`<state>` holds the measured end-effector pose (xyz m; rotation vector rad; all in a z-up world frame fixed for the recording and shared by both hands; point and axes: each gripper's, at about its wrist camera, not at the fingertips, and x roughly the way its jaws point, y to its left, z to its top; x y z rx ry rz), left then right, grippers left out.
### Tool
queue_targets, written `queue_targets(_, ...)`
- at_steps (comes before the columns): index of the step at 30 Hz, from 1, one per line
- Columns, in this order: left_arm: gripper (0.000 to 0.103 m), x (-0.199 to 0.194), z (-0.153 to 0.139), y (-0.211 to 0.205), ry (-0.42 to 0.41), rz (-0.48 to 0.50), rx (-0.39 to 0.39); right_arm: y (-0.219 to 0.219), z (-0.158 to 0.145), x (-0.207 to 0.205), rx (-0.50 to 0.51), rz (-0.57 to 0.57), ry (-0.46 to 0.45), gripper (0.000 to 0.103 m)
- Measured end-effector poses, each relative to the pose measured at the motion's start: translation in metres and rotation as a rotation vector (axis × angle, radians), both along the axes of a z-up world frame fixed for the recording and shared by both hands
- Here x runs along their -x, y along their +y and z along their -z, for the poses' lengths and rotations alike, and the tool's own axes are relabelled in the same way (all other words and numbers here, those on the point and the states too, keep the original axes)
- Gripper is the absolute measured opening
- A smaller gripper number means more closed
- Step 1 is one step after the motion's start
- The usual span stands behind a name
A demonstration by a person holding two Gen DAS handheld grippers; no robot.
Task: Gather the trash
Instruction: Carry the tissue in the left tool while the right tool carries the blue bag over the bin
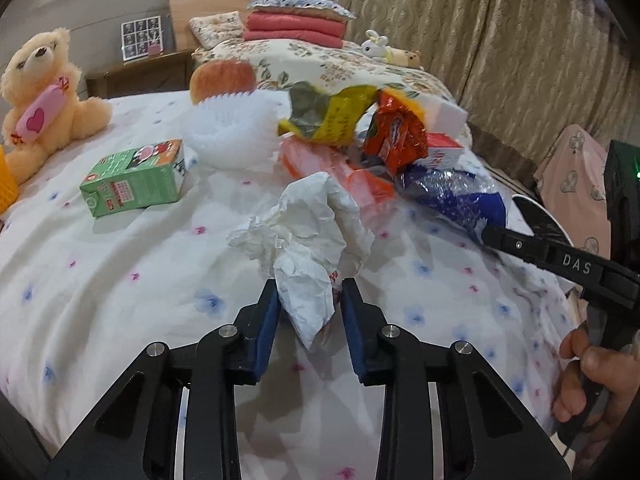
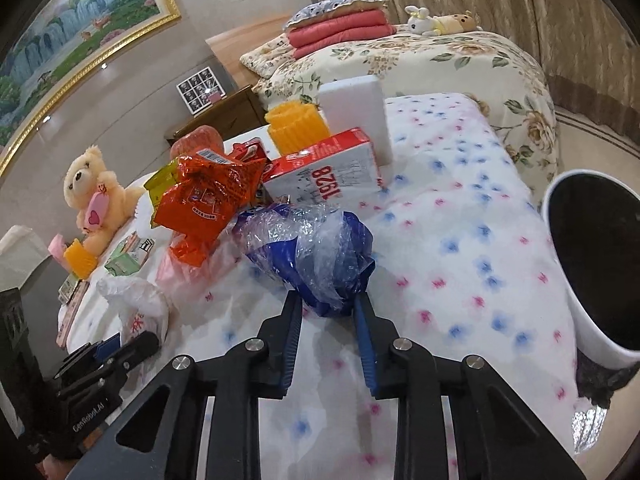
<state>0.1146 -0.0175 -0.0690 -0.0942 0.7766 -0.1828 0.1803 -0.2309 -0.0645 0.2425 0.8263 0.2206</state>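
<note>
**Both grippers on trash at the bed's edge**

Left gripper point(image 1: 308, 294) has its blue pads either side of the white crumpled bag point(image 1: 308, 240), and the bag's tail is squeezed between them, so that's a pinch on the bag, which lies on the flowered sheet point(image 1: 120, 280) right in front of the fingers. Over to the right gripper point(image 2: 326, 304): its jaws sit on both sides of the blue wrapper point(image 2: 316, 256), a crinkled blue-and-clear plastic wad, and the plastic bulges between the pads, gripped at its near end. In the left view that same gripper shows as a black finger reaching in from the right, tip against the blue plastic.

Behind the wrapper the pile waits: orange snack bag point(image 2: 200, 204), yellow packet point(image 1: 336, 116), a red-and-white carton point(image 2: 332, 172) marked 1928, and a white foam block point(image 2: 356, 112) upright beyond it. The green carton point(image 1: 136, 178) lies on its side, well apart to the left, near the teddy bear point(image 1: 44, 92). An apple point(image 1: 222, 78) in white foam netting sits at the back.

The bin point(image 2: 592, 264), white with a black liner, stands just off the bed's right edge, mouth tilted toward the camera
</note>
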Motion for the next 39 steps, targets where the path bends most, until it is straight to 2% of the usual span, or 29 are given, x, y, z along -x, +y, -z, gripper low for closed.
queue_targets(21,0.028,0.0,-0.018,-0.081,-0.036,0.236,0.002,-0.084,-0.012,0.051,-0.028,0.163,-0.037,0.022)
queue_targets(39,0.028,-0.01,-0.034,-0.172,-0.058,0.399,-0.009,-0.157,-0.017,0.07,-0.032,0.306,-0.059,0.017)
